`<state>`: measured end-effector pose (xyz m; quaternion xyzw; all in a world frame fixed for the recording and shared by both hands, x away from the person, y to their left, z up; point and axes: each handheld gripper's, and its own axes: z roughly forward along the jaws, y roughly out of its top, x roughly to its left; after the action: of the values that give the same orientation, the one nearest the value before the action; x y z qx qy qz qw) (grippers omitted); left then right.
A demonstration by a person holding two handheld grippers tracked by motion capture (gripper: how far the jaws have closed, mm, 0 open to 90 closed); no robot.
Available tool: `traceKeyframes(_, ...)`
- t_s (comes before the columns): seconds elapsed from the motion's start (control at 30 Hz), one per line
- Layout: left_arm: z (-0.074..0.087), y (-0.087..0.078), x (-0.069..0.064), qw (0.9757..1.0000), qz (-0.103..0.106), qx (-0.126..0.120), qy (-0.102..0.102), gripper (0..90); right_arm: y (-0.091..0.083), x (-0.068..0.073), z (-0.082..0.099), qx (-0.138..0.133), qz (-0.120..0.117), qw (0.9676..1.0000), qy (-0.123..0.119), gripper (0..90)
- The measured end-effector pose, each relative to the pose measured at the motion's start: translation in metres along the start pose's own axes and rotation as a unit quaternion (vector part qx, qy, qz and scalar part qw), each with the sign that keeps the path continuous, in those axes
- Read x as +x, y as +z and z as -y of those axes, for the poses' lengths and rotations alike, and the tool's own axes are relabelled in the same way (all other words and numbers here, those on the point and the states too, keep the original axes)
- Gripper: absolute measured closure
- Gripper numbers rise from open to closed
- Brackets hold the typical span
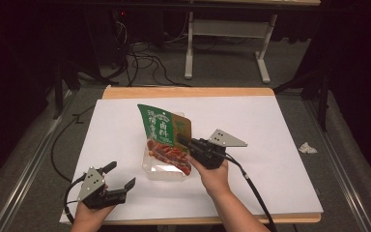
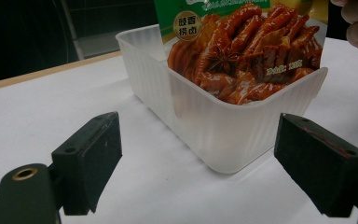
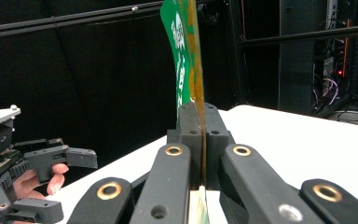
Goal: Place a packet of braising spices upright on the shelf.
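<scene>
Right gripper point(image 1: 186, 143) clamped on packet point(image 1: 166, 140) at frame centre; lower straight into tub point(image 1: 160, 171), steadying with wide-open left gripper point(image 1: 121, 176) at lower left.

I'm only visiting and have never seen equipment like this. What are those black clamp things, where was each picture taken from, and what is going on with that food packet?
No machine arm here: a person holds a hand-operated two-jaw tool in each hand. One picture looks down from above the table; the other two come from cameras riding on each tool, looking along its jaws. The right tool is shut on the edge of a green seasoning packet printed with braised meat, holding it upright with its lower end inside a clear plastic tub. The left tool rests near the table's front edge, jaws open and holding nothing, pointed at the tub.
</scene>
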<state>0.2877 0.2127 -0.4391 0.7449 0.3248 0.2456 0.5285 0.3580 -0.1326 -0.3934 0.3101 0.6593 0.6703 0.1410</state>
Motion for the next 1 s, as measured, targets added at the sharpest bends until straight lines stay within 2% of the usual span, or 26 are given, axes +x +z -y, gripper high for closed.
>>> traceKeyframes(0.23, 0.000, -0.001, 0.000, 1.0000, 0.000, 0.000, 0.000, 15.7, 0.002, 0.000, 0.003, 0.006, 0.004, 1.0000, -0.004, 90.0)
traceKeyframes(0.73, 0.000, 0.000, 0.000, 1.0000, 0.000, 0.003, 0.004, 15.7, 0.005, -0.004, 0.020, 0.011, 0.010, 0.9998, 0.016, 90.0)
traceKeyframes(1.0, 0.000, 0.000, -0.001, 1.0000, 0.000, 0.001, 0.003, 15.7, 0.004, -0.005, 0.023, 0.011, 0.014, 0.9997, 0.014, 90.0)
